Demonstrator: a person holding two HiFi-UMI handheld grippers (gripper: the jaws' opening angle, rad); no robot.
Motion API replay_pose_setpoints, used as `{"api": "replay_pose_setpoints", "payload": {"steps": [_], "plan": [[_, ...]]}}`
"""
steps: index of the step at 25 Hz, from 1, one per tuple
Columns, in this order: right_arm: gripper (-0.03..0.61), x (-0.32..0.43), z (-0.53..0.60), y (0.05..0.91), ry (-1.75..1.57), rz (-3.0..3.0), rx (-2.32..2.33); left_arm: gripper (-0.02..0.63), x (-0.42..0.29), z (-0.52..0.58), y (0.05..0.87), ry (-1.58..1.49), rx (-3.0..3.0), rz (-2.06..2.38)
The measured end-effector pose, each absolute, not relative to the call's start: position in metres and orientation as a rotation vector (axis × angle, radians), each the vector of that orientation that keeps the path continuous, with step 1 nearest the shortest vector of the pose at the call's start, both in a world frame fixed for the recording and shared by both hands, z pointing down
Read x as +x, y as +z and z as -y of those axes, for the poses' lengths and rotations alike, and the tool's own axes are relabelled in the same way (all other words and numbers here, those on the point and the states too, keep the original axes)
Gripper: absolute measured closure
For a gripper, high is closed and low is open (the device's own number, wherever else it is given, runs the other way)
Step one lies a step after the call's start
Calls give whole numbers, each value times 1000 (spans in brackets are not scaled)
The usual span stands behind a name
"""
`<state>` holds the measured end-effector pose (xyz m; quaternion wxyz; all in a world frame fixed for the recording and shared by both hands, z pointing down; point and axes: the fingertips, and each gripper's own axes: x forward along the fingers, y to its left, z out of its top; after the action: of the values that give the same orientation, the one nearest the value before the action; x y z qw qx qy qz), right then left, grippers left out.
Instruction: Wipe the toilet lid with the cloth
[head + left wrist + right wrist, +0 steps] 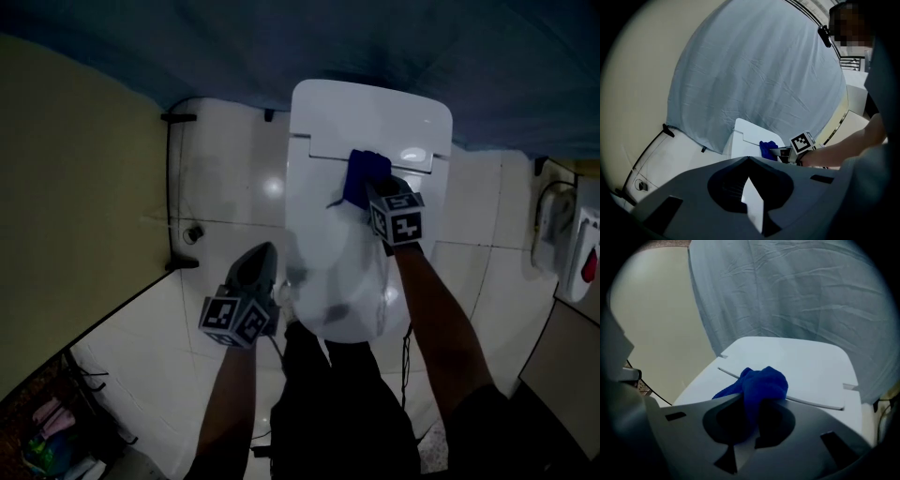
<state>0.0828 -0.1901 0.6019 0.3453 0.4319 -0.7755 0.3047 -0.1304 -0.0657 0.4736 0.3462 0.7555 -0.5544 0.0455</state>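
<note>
The white toilet lid (328, 253) is closed, with the tank (370, 112) behind it. A crumpled blue cloth (364, 176) lies at the seam between lid and tank. My right gripper (371, 193) is shut on it from the near side. In the right gripper view the cloth (761, 383) bulges out between the jaws of that gripper (752, 401), over the lid (701, 385). My left gripper (262, 253) hangs beside the lid's left edge, shut and holding nothing. In its own view the left gripper (748, 158) has its tips together, and the cloth (766, 149) shows beyond them.
A blue-grey sheet (375, 42) covers the wall behind the tank. A beige partition (66, 187) stands at the left, with a black cable (171, 187) along its foot. White floor tiles (487, 216) surround the toilet. A white dispenser (572, 244) hangs at the right. My dark-trousered legs (347, 412) stand before the bowl.
</note>
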Motion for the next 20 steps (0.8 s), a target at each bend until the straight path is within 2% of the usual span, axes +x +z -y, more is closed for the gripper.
{"api": "replay_pose_setpoints", "payload": {"steps": [11,20], "plan": [[523,219,179,603,743,1850,1245,621,-106,86,471,128,2049,1395],[523,274,164,596,654,1772,1358,621,-89,74,482,175,2058,1331]]}}
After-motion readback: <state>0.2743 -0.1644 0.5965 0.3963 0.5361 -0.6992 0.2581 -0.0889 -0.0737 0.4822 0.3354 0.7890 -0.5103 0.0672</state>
